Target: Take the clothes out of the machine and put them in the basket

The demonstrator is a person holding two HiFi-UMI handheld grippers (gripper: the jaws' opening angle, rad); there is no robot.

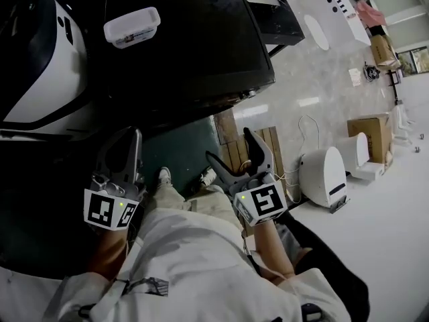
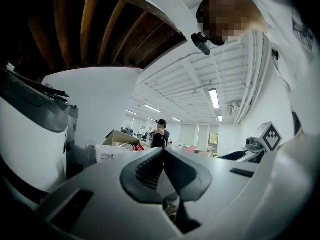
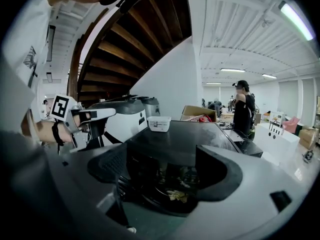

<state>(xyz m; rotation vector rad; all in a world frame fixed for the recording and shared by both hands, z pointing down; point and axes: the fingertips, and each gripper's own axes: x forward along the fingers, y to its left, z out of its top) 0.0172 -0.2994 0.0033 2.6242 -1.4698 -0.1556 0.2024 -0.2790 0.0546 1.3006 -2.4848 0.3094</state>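
Observation:
The black machine (image 1: 194,39) stands just ahead of me; in the right gripper view its dark round opening (image 3: 167,186) shows low on the front, with something pale (image 3: 175,195) lying inside. My right gripper (image 1: 229,145) is open and empty in front of that opening, and the drum is framed between its jaws (image 3: 165,169). My left gripper (image 1: 131,136) is held level at the left, beside the machine's front, its fingertips pressed together with nothing between them (image 2: 161,154). No basket can be made out in any view.
A white plastic tub (image 1: 132,25) sits on the machine's top. A white and black unit (image 1: 40,66) stands at the left. A wooden pallet (image 1: 251,149), a white device (image 1: 324,174) and a cardboard box (image 1: 371,133) are on the floor at the right. A person in black (image 3: 242,111) stands far off.

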